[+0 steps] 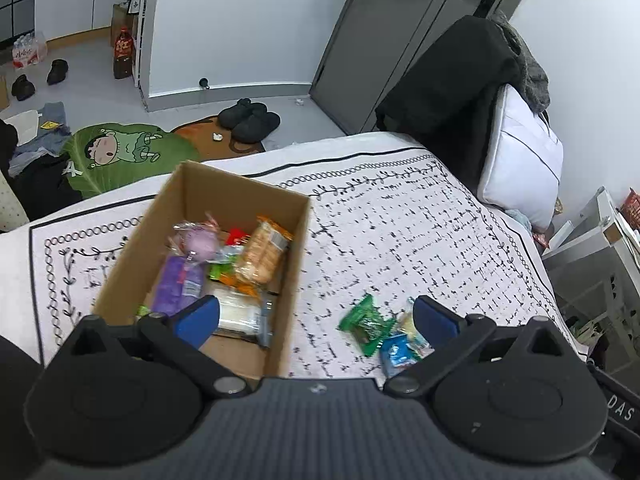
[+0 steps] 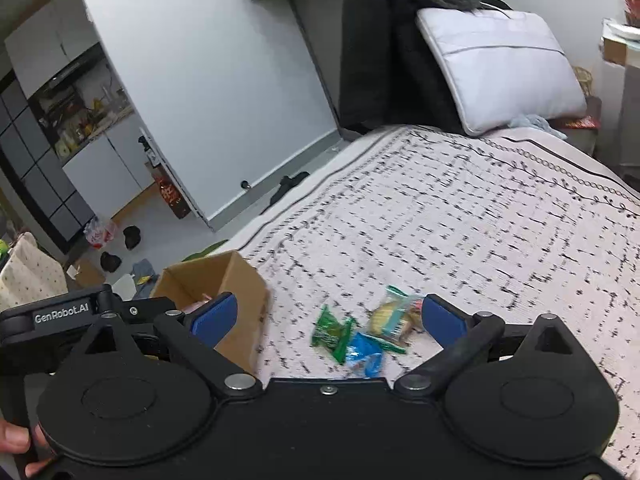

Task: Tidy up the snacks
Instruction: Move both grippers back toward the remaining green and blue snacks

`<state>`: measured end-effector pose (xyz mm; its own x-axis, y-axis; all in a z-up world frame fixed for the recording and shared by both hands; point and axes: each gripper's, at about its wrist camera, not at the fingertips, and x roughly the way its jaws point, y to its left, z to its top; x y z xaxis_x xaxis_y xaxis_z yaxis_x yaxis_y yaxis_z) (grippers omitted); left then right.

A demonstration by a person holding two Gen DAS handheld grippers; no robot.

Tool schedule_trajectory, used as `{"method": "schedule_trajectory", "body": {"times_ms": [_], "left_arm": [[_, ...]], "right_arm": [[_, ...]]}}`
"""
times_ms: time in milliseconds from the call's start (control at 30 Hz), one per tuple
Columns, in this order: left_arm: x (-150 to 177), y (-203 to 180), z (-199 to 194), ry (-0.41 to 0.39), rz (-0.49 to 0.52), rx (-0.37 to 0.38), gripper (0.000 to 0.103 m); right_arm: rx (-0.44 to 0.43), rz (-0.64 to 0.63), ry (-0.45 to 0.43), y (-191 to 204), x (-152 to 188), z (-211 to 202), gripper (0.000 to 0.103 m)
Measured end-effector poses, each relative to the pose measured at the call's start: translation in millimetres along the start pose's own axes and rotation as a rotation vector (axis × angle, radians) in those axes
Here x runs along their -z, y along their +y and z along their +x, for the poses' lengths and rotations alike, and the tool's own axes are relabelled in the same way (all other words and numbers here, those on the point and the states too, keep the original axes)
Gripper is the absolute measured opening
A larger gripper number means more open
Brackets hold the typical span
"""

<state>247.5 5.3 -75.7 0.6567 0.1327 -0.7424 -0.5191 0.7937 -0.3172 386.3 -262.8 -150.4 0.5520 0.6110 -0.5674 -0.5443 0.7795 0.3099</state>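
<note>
An open cardboard box sits on the patterned bed cover and holds several wrapped snacks, among them a purple pack and an orange biscuit pack. Right of the box lie a green packet, a blue packet and a yellowish clear-wrapped snack. My left gripper is open above the box's near right wall, nothing between its fingers. In the right wrist view the box is at left, and the green, blue and yellowish packets lie between the open fingers of my right gripper, untouched.
A white pillow and dark clothes lie at the head of the bed. The floor beyond the bed's edge holds slippers, a green cartoon mat and bottles. A white shelf stands at right. A hand holds a grip.
</note>
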Motion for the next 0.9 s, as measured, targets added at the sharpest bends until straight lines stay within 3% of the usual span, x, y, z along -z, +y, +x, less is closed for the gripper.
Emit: {"method": "schedule_trajectory", "body": {"times_ms": [333, 633, 800, 900], "left_arm": [[20, -32, 25, 0.03, 0.003, 0.045, 0.099], [34, -50, 60, 0.069, -0.028, 0.035, 0.08], [39, -53, 84, 0.088, -0.033, 0.008, 0.076], [40, -53, 99, 0.105, -0.048, -0.002, 0.075]], "right_arm": [[0.033, 0.038, 0.037, -40, -1, 16, 0.09], [0.052, 0.013, 0.11, -65, 1, 49, 0.074], [0.074, -0.019, 0.161, -70, 5, 73, 0.061], [0.077, -0.01, 0.178, -74, 5, 84, 0.061]]}}
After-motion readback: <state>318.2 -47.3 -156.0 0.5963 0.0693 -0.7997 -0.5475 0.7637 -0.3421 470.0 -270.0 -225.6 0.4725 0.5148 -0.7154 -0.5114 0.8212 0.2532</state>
